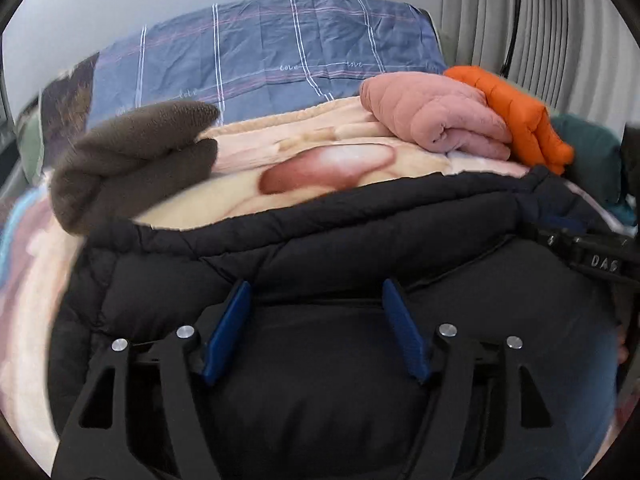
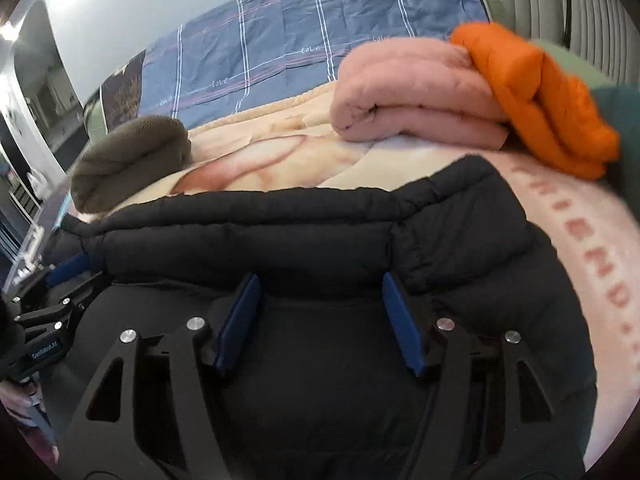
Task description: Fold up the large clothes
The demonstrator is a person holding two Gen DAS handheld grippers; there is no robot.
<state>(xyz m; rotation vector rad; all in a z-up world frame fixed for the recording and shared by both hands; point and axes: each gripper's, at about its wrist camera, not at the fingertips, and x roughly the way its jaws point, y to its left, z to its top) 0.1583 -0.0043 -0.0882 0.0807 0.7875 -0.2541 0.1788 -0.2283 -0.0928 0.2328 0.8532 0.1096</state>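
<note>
A black puffer jacket (image 1: 320, 240) lies spread on the bed's pink and cream blanket and fills the lower half of both views (image 2: 320, 232). My left gripper (image 1: 316, 292) is open, its blue pads apart just above the jacket's near fold. My right gripper (image 2: 320, 284) is open too, over the jacket's right part. The right gripper's body shows at the right edge of the left wrist view (image 1: 592, 260). The left gripper shows at the left edge of the right wrist view (image 2: 60, 276), with its blue pads by the jacket's edge.
A folded pink jacket (image 1: 436, 116) and a folded orange jacket (image 1: 520, 116) lie at the back right. A folded brown fleece (image 1: 132, 160) lies at the back left. A blue checked quilt (image 1: 264, 48) covers the head of the bed. Grey curtains (image 1: 560, 20) hang on the right.
</note>
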